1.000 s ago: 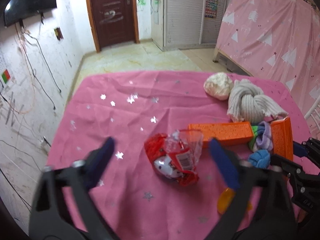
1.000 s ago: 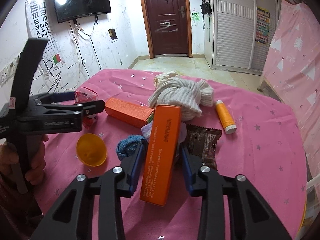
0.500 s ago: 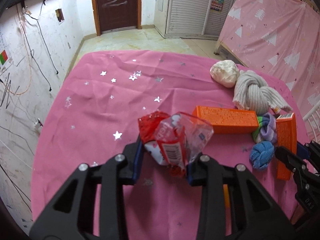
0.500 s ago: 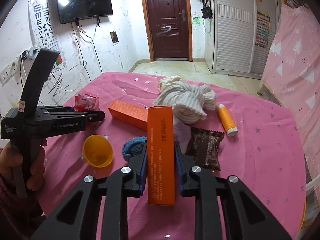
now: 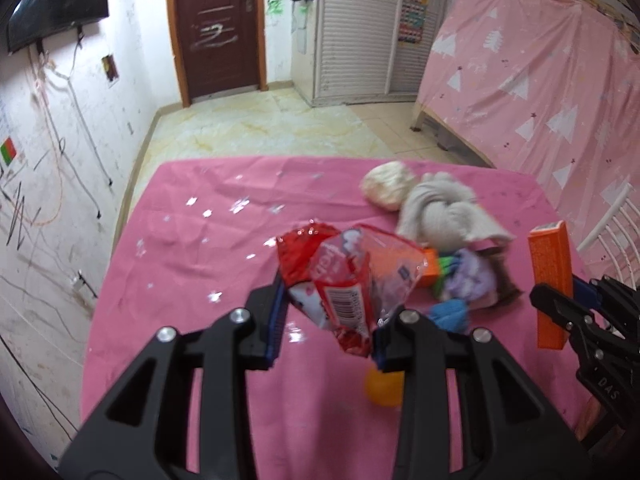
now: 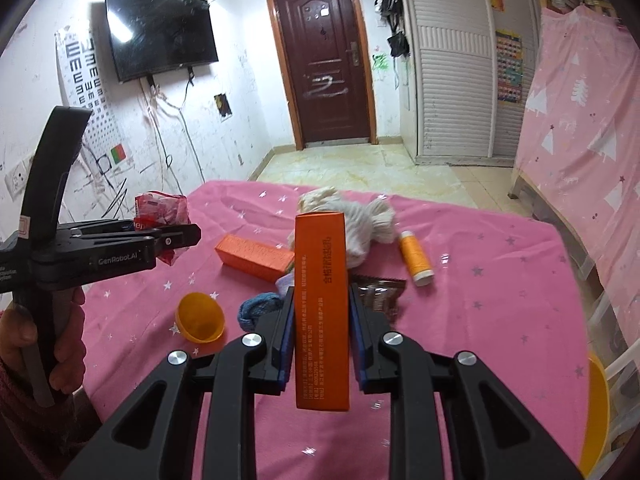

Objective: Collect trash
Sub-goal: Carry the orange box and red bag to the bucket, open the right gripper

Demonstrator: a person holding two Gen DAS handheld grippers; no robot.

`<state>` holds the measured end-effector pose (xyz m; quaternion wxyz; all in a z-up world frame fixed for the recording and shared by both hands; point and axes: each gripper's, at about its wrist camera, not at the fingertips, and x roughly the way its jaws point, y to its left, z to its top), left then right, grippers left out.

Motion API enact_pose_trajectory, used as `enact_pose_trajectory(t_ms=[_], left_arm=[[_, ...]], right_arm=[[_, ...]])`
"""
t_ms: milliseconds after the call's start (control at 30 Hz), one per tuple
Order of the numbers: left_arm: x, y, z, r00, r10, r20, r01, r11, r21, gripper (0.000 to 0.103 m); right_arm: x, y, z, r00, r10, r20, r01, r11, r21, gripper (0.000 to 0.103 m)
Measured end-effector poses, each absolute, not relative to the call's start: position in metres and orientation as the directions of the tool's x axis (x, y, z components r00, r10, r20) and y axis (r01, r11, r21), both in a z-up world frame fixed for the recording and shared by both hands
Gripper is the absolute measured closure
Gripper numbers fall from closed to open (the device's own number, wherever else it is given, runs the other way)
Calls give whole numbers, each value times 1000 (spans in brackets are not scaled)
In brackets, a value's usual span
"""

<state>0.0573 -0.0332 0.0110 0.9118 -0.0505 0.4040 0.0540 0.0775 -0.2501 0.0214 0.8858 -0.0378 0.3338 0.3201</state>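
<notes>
My left gripper [image 5: 326, 312] is shut on a crumpled red and clear snack wrapper [image 5: 344, 276], held up off the pink tablecloth [image 5: 192, 264]. From the right wrist view the same wrapper [image 6: 162, 212] shows in the left gripper [image 6: 176, 240] at the left. My right gripper [image 6: 320, 332] is shut on a tall orange carton [image 6: 321, 304], lifted upright above the table. That carton [image 5: 550, 280] also appears at the right edge of the left wrist view. A second orange carton [image 6: 254, 257] and a brown snack packet [image 6: 378, 290] lie on the cloth.
A knotted cream cloth [image 6: 360, 224], an orange thread spool [image 6: 416, 257], an orange half shell [image 6: 200, 317] and a blue sock ball [image 6: 256, 307] lie on the table. A pale ball [image 5: 386, 190] sits at the far side. A hand [image 6: 60, 344] holds the left gripper's handle.
Both grippers went from open around their items to shut on them, then rose: the wrapper and the orange carton have come up off the cloth.
</notes>
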Motion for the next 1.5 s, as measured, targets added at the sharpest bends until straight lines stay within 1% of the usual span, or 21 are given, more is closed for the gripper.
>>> enact_pose_trajectory(t_ms=[400, 733, 1067, 1167, 1333, 1500], left_arm=[[69, -100, 33, 687, -26, -726, -11, 999, -47, 71], [86, -168, 38, 679, -118, -725, 115, 992, -54, 71], [105, -227, 30, 627, -177, -759, 201, 978, -61, 71], [109, -248, 27, 608, -199, -768, 238, 969, -62, 71], [119, -278, 23, 573, -237, -784, 290, 954, -75, 71], [127, -306, 18, 544, -260, -798, 332, 940, -80, 71]], right_arm=[[73, -309, 31, 636, 516, -574, -521, 836, 175, 86], [73, -377, 41, 717, 433, -546, -417, 894, 160, 86], [77, -436, 40, 771, 361, -524, -306, 932, 192, 86], [82, -460, 36, 791, 304, -532, -235, 952, 194, 86], [90, -496, 24, 797, 256, -547, -153, 962, 227, 86], [100, -513, 7, 781, 214, -587, -97, 970, 224, 86]])
